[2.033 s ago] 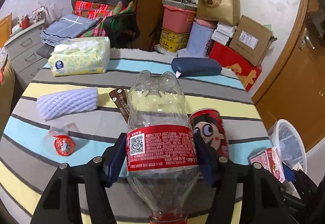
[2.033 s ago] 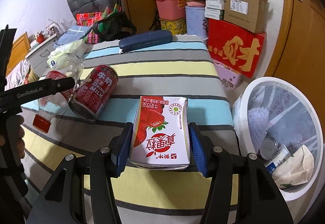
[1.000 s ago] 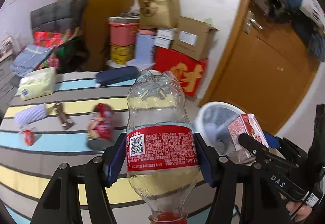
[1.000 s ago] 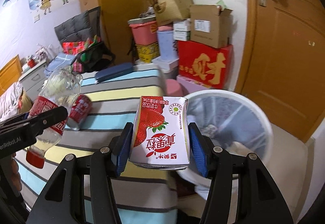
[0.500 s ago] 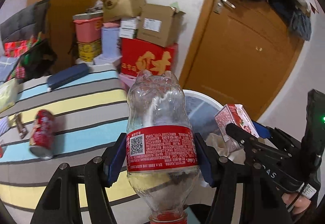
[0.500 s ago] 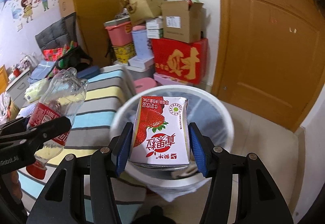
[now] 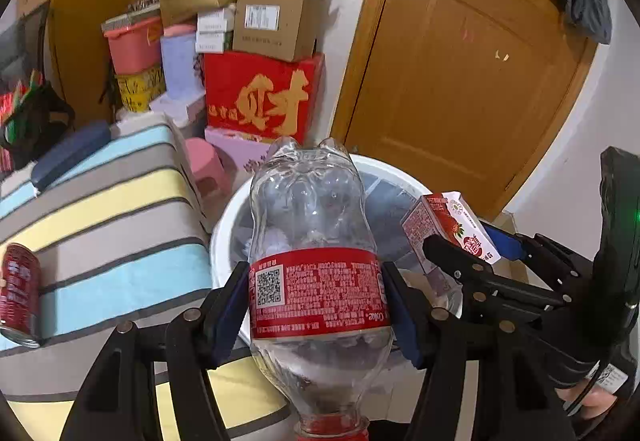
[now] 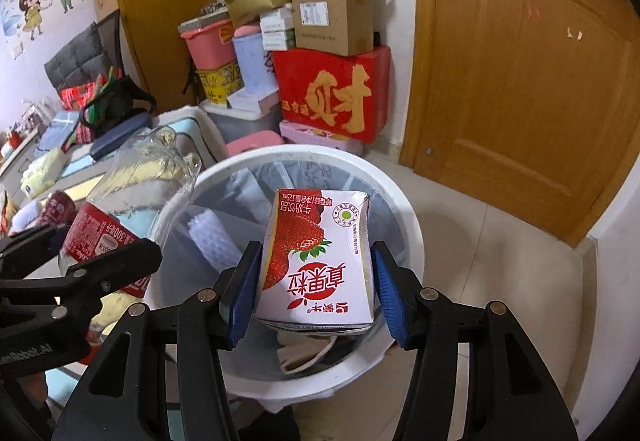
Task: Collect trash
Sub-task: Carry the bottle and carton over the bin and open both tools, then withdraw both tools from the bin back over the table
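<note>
My left gripper [image 7: 316, 305] is shut on an empty clear plastic bottle [image 7: 312, 241] with a red label, cap end toward me. It hangs over the near rim of a white trash bin [image 7: 224, 237]. My right gripper [image 8: 316, 289] is shut on a strawberry milk carton [image 8: 320, 257] and holds it above the open bin [image 8: 404, 209]. The carton also shows in the left wrist view [image 7: 452, 225], and the bottle in the right wrist view [image 8: 132, 197]. The bin holds a white foam sleeve [image 8: 208, 237] and other trash.
A striped table [image 7: 104, 209] stands left of the bin with a red drink can [image 7: 18, 289] and a dark blue case [image 7: 68, 157] on it. Stacked boxes [image 8: 332, 93] stand behind the bin. A wooden door [image 8: 520, 81] is at the right.
Both grippers have swung right from over the table to over the bin, carrying the bottle and the carton. The bin is now directly under them.
</note>
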The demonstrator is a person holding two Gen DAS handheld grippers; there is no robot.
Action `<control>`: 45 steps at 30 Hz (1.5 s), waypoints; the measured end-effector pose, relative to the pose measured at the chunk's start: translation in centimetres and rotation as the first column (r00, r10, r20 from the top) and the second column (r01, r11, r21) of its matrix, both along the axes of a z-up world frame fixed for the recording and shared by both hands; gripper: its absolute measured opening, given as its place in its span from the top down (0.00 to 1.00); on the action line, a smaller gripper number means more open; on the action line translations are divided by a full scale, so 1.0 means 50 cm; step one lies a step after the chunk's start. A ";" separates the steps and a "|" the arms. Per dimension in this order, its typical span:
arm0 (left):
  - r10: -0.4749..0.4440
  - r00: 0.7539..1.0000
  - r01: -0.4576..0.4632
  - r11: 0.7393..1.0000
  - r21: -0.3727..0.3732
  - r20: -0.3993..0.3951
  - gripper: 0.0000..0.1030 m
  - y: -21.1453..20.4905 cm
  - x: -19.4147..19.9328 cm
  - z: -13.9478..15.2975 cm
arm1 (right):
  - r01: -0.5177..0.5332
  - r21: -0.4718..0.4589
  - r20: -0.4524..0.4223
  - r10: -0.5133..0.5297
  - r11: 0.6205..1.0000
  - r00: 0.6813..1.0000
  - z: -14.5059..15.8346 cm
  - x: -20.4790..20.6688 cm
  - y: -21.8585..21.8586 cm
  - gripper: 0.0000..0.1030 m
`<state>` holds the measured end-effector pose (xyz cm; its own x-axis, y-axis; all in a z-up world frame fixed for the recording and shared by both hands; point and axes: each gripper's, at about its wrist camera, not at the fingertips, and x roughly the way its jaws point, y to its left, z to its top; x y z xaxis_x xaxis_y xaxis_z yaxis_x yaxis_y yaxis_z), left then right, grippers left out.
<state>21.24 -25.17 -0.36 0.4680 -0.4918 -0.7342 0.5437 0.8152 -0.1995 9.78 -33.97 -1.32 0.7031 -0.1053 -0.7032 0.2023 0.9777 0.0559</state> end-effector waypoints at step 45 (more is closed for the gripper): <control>0.125 0.988 -0.123 0.992 -0.029 0.088 0.33 0.135 -0.057 0.057 | 0.021 -0.024 0.060 -0.019 0.999 0.998 0.029 -0.016 0.045 0.43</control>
